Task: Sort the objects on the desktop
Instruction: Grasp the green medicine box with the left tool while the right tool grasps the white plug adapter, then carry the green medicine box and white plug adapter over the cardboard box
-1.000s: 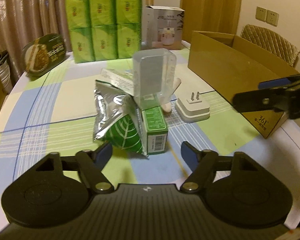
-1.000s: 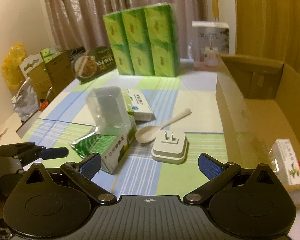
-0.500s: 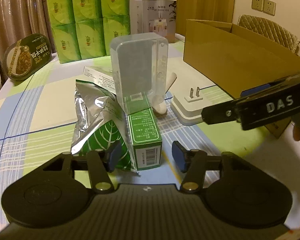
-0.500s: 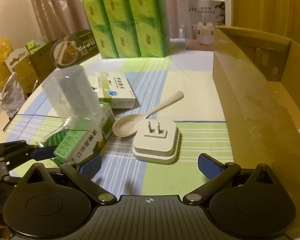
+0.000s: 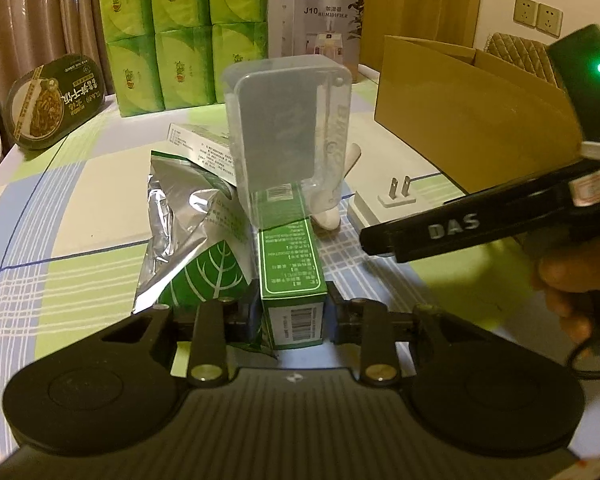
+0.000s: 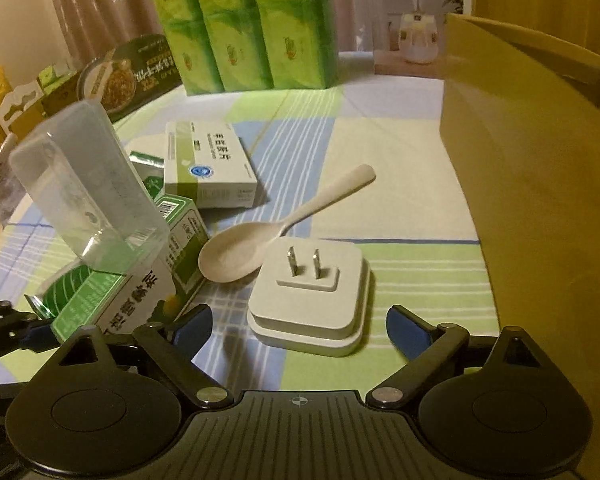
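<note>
Between the left gripper [image 5: 293, 314] jaws: the green carton [image 5: 291, 276], long axis toward 12 o'clock.
Jaws closing onto its sides; right gripper [image 6: 299, 326], wide, closing around the plug adapter [image 6: 309, 296].

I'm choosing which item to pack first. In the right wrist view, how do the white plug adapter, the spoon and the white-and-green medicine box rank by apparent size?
1. Plug adapter, largest, though nearest the camera.
2. Spoon and medicine box: too alike to rank, and the box lies farther back.
</note>
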`<state>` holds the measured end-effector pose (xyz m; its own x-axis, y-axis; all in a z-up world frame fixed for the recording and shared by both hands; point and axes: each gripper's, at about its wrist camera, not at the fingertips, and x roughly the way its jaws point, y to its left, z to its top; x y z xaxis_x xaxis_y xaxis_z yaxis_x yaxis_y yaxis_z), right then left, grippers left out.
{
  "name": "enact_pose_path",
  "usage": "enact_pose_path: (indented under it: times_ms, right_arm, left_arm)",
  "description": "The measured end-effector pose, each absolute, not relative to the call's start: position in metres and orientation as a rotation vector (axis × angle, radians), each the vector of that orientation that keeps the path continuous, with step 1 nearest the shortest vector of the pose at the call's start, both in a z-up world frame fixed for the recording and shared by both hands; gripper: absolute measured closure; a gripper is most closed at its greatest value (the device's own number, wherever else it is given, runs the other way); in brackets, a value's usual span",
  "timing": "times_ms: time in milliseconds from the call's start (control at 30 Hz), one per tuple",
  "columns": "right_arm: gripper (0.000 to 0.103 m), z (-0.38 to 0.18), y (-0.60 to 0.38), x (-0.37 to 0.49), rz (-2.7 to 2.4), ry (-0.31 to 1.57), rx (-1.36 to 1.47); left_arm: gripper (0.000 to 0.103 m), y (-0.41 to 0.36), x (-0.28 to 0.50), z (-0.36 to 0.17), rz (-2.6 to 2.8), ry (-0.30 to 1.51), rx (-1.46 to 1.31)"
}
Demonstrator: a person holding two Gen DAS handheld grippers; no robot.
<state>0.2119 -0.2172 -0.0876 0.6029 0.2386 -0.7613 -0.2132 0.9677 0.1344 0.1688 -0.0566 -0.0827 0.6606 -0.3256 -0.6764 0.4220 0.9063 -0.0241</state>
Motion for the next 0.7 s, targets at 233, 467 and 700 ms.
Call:
enact_pose_path:
  times_ms: [233,467,700]
  right_arm:
    - [0.04,-0.087,-0.216,0.209,0.245,0.875,-0.019]
    - [0.04,-0.075,-0.228,0.18,0.262,0.881,-0.012]
    - [0.04,-0.065,-0.229,0.135,0.294,0.88,-0.027]
  left_arm:
    - [0.079,-0.054,0.155,-0.079,-0.437,0.753,0.129]
    - [0.079,-0.034,0.145,-0.076,-0.436,0.829,-0.106]
    - [0.079,-0.034,0.122,-0.073,-0.433,0.858,-0.115]
